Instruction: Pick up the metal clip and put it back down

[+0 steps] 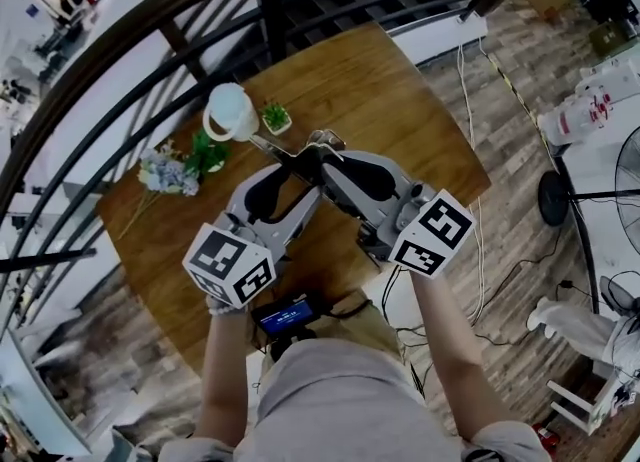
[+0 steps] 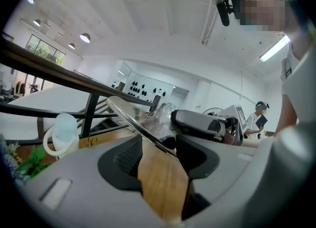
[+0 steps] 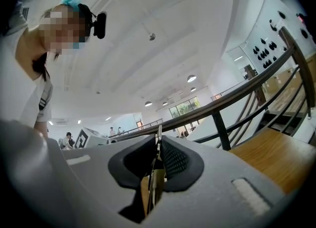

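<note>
A large open-plan workspace is being shown: a wooden table (image 1: pixel 400 120) is being used beneath the left tongs (image 1: pixel 298 158), a dark railing (image 1: pixel 270 5) is being seen beyond them, and a fan (image 1: pixel 553 198) is being kept right of the right tongs (image 1: pixel 330 150).

metal clip (image 3: pixel 158 132): edge-on, mostly hidden between right gripper (image 3: pixel 159 146) pads | white mug (image 2: pixel 61 134): base hidden behind left gripper (image 2: pixel 160 145) body | fan (image 1: pixel 628 182): cut off by right edge | background people: too small to tell
</note>
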Tool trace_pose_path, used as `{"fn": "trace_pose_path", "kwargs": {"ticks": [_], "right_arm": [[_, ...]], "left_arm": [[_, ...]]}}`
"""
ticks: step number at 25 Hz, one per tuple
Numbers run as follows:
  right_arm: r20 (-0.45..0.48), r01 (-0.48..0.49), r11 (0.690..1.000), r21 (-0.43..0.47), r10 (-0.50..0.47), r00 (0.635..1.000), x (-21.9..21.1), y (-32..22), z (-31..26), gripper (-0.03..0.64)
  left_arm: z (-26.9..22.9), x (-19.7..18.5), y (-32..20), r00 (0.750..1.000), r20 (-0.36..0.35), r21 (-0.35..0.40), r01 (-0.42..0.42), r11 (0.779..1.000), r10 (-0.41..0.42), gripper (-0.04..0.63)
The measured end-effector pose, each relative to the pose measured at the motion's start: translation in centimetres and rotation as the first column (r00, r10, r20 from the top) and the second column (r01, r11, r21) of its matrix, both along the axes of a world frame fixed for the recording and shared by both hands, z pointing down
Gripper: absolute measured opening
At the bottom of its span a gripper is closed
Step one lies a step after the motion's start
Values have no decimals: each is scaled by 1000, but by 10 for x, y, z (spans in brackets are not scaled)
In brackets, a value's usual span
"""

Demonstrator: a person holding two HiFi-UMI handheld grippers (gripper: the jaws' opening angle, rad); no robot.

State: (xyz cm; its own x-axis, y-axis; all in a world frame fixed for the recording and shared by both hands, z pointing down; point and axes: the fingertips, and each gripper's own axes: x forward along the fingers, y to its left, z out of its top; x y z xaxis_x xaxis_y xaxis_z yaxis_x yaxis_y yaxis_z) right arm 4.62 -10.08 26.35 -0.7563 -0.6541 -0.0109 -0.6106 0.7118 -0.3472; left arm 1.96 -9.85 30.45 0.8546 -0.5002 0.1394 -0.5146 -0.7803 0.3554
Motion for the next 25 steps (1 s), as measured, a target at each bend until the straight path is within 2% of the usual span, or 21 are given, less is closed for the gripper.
{"fn": "trace_pose_path", "kwargs": {"ticks": [13,18,25], "right_arm": [[20,-25,997,78,23,1000,2,44,-31,34],[28,-30,994,101,27,999,1,49,-39,34],[25,-36,993,115,34,999,1,50,-41,34]], "left_arm": [[-31,0,41,999,40,88,-25,996,22,219],[-41,-1,45,999,34,122,-29,992,25,219],[-44,0,45,999,28,133,-25,991,22,219]]}}
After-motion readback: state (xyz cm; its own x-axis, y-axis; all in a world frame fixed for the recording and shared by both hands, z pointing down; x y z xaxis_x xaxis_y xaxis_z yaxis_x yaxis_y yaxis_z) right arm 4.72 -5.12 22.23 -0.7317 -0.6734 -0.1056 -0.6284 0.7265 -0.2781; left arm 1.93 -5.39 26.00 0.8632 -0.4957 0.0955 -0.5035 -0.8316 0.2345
